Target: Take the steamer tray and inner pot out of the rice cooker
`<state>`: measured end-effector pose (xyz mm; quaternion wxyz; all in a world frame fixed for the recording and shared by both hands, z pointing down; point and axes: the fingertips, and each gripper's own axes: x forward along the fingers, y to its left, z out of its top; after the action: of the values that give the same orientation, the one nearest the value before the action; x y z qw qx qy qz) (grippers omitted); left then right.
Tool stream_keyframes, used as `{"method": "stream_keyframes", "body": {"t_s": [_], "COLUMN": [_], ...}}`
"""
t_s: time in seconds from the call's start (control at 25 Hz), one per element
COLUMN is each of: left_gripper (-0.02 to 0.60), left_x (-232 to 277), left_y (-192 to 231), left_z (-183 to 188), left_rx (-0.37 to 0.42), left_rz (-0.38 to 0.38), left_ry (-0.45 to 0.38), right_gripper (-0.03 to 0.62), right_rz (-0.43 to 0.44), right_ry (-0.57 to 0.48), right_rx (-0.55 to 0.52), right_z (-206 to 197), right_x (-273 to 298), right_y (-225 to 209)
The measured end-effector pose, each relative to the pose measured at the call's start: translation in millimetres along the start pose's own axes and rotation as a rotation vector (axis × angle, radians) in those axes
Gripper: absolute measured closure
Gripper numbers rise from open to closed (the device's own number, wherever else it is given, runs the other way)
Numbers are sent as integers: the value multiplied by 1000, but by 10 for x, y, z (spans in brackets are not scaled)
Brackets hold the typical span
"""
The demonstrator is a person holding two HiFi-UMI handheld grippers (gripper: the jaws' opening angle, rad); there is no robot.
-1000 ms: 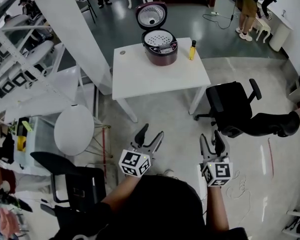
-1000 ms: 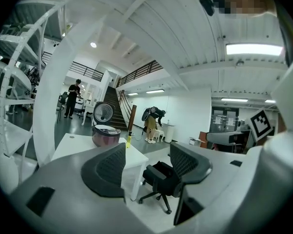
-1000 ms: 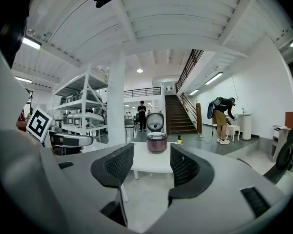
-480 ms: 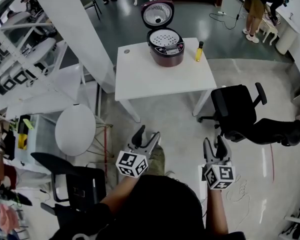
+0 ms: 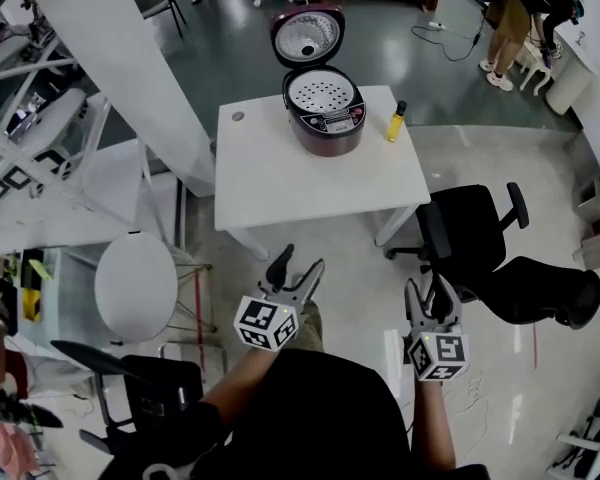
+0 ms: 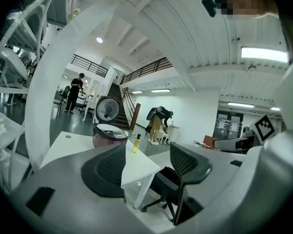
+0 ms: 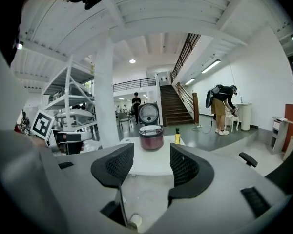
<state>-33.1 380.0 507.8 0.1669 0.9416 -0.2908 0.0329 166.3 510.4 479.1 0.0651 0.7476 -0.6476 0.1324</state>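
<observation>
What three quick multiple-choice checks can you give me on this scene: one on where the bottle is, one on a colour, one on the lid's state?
1. Where is the yellow bottle?
A. On the floor
B. On the white table, just right of the rice cooker
C. Inside the cooker

2. What colour is the rice cooker's body?
A. White
B. Green
C. Dark red

3. How is the cooker's lid?
A. Raised open, with the perforated steamer tray showing
B. Shut
C. Detached and lying on the table

Answers:
1 B, as the head view shows the bottle upright on the tabletop beside the cooker.
2 C, as the shell reads maroon in both the head view and the right gripper view.
3 A, as the lid stands up behind the body and the tray's holes are visible.
</observation>
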Motion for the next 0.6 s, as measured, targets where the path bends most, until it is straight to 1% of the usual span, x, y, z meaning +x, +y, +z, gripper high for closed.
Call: {"method": "stream_keyframes", "body": {"t_s": [0.12,0.28,0.44,0.6], "left_gripper": [319,319,319,318], "left_x": [336,739,1067,1287], "left_y": [173,346,625,879], "left_z": [132,354,472,555], "left_rx": [-8,3,-17,-40], "left_rz": [-29,-93,-126,-154], "left_ry": [21,43,53,63], "right_gripper": [391,391,391,391], "right_rz": [-13,11,14,14], "right_ry": [6,25,50,75], "right_rx": [2,57,63,68], "right_z": [167,356,452,487], "right_x": [372,830,1367,1778], "right_y": [-62,2,123,271]}}
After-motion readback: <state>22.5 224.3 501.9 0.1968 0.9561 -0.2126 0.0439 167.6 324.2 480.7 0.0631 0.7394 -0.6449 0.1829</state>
